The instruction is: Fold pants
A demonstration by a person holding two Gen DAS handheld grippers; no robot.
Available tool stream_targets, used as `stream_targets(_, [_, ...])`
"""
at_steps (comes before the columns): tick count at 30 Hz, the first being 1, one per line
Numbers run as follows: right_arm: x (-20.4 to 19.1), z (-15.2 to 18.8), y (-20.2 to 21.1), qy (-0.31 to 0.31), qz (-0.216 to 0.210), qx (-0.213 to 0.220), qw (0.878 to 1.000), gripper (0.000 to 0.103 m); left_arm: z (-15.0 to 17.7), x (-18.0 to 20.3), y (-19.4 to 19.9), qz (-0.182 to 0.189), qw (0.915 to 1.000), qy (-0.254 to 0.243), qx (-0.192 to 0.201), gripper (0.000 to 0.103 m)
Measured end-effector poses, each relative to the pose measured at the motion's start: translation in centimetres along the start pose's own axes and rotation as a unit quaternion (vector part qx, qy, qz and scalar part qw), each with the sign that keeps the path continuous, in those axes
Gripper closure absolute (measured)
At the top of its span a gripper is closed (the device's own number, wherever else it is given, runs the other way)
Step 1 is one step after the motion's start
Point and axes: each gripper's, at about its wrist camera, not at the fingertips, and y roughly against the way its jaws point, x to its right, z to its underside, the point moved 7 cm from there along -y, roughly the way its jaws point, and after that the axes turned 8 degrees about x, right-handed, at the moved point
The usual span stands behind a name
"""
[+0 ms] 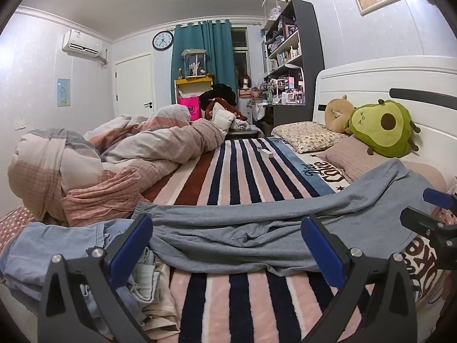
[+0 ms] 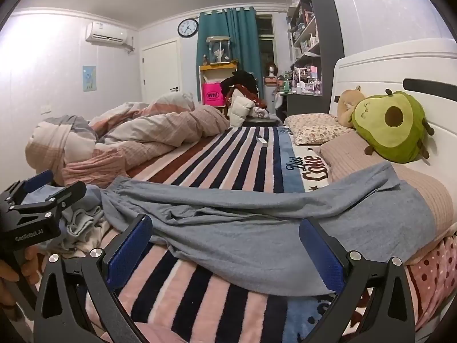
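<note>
Grey-blue pants (image 1: pixel 257 228) lie spread across the striped blanket (image 1: pixel 237 177), legs toward the left, waist end draped over a pink pillow at the right. The same pants (image 2: pixel 271 217) show in the right wrist view. My left gripper (image 1: pixel 227 253) is open and empty, its blue pads just in front of the pants' near edge. My right gripper (image 2: pixel 225 254) is open and empty over the near edge of the pants. The right gripper also shows at the right edge of the left wrist view (image 1: pixel 428 214), and the left gripper at the left of the right wrist view (image 2: pixel 42 188).
A pile of light blue and pale clothes (image 1: pixel 57 245) lies at the left of the pants. A bunched pink duvet (image 1: pixel 114 160) fills the far left of the bed. An avocado plush (image 1: pixel 382 128), pillows and a white headboard (image 1: pixel 385 77) are at the right. A small white box (image 1: pixel 264 152) lies mid-bed.
</note>
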Motion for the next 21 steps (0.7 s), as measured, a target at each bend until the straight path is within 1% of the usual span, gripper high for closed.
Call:
stream_targets(4, [-0.2, 0.1, 0.0, -0.001, 0.001, 0.0, 1.0, 0.0, 0.1, 0.8, 0.3, -0.004, 1.0, -0.002, 0.003, 0.001])
stream_targets(7, [0.7, -0.2, 0.1, -0.003, 0.003, 0.001, 1.0, 0.0, 0.0, 1.0, 0.5, -0.009, 0.9999, -0.003, 0.005, 0.001])
stream_targets(14, [1.7, -0.7, 1.0, -0.001, 0.006, 0.005, 1.0, 0.0, -0.5, 1.5, 0.8, -0.008, 0.9999, -0.004, 0.012, 0.001])
stream_targets(21, [1.6, -1.1, 1.6, -0.005, 0.006, 0.009, 1.0, 0.0, -0.7, 1.8, 1.2, -0.006, 0.9999, -0.005, 0.015, 0.001])
